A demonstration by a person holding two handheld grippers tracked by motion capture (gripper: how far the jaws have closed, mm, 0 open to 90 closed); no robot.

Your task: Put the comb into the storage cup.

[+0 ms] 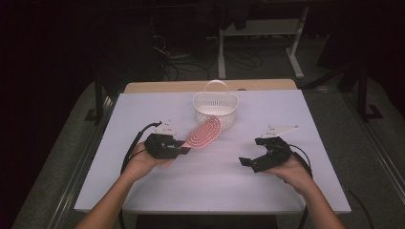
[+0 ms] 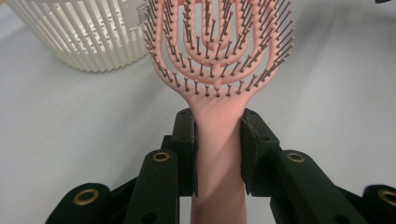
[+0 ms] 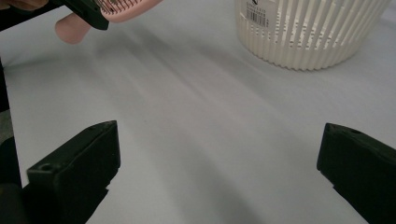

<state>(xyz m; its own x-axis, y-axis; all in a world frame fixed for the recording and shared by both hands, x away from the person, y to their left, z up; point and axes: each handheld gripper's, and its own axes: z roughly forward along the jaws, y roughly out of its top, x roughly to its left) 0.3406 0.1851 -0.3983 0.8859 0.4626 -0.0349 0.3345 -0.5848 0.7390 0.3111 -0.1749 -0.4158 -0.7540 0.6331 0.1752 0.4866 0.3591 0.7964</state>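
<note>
While the right gripper is held idle near the right of the white table with its jaws spread wide and nothing between them, a pink hairbrush is clamped by its handle in the closed jaws of the left gripper, bristles up and head pointing far and right, just short of the basket. Judged from this, the brush is best lifted clear of the rim and tipped head-first before release. Farther back, the white slatted basket, handle upright, is seen apparently empty.
</note>
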